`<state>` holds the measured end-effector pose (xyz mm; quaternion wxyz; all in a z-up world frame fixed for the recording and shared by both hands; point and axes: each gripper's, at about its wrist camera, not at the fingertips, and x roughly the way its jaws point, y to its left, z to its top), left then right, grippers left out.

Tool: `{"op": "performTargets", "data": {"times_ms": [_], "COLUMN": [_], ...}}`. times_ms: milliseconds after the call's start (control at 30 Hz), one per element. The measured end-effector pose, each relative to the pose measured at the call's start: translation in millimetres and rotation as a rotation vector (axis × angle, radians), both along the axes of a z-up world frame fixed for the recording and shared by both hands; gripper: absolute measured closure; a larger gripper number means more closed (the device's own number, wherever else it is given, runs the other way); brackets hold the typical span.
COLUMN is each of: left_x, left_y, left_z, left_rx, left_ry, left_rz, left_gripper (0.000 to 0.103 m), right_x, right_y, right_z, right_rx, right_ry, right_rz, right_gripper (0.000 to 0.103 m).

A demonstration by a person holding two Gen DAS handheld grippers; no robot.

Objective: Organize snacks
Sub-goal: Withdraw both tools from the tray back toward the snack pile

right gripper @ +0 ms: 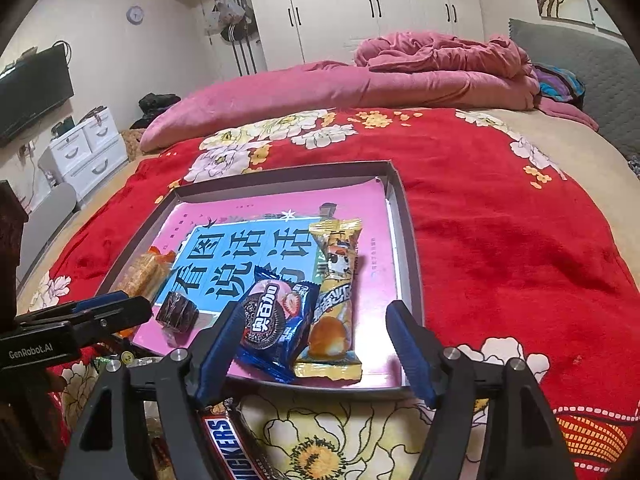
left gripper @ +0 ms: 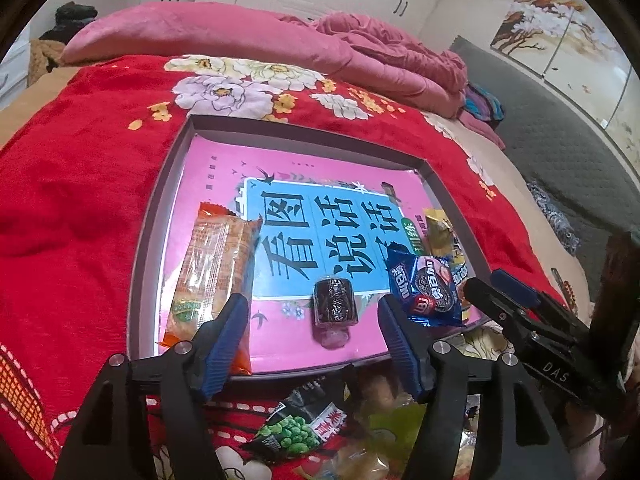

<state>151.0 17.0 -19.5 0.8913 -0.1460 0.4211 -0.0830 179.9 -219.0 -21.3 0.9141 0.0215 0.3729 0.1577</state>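
A shallow grey tray lined with a pink picture book sits on a red floral blanket spread over a bed, partway through a snack sort. Read left to right in the left wrist view, the tray holds an orange wafer pack along its left wall, a small dark wrapped cake at lower centre, then a blue sandwich-cookie pack and a gold cream-puff pack at the right side. The left gripper stands wide over the cake, its blue pads clear of it and holding nothing; the right gripper is likewise wide and empty, the cookie pack and cream-puff pack lying between its fingers untouched. The step in hand looks like letting go of items just laid in the tray. The next move likely calls for drawing back to the loose pile at the bottom of the frames, where a green-pea packet and a Snickers bar wait outside the tray. That pile is largely hidden behind the gripper frames and cut off by the lower edge, so its full contents cannot be made out.
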Motion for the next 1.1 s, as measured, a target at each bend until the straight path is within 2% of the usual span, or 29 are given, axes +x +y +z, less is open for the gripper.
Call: {"op": "performTargets", "data": {"times_ms": [133,700,867,1100], "left_x": [-1.9,-11.3,-14.7,-20.8], "left_y": [1.8,11.5,11.8,11.6], "left_z": [1.2,9.6,12.6,17.1], "left_rx": [0.019,0.015,0.014,0.019], "left_ry": [-0.007,-0.042,-0.055,-0.07], "left_rz": [0.008,0.021,0.015,0.008], "left_gripper": [0.03,0.028,0.027,0.026], "right_x": [-1.6,-7.1,-8.6,-9.3], "right_y": [-1.5,-2.3,-1.1,-1.4], "right_z": [1.8,6.9,8.2,8.5], "right_rx": [0.003,0.006,0.01,0.014], "right_ry": [-0.01,-0.033,-0.037,-0.038], "right_rz": [0.002,0.017,0.024,0.026], "right_gripper": [0.03,0.029,0.025,0.024]}}
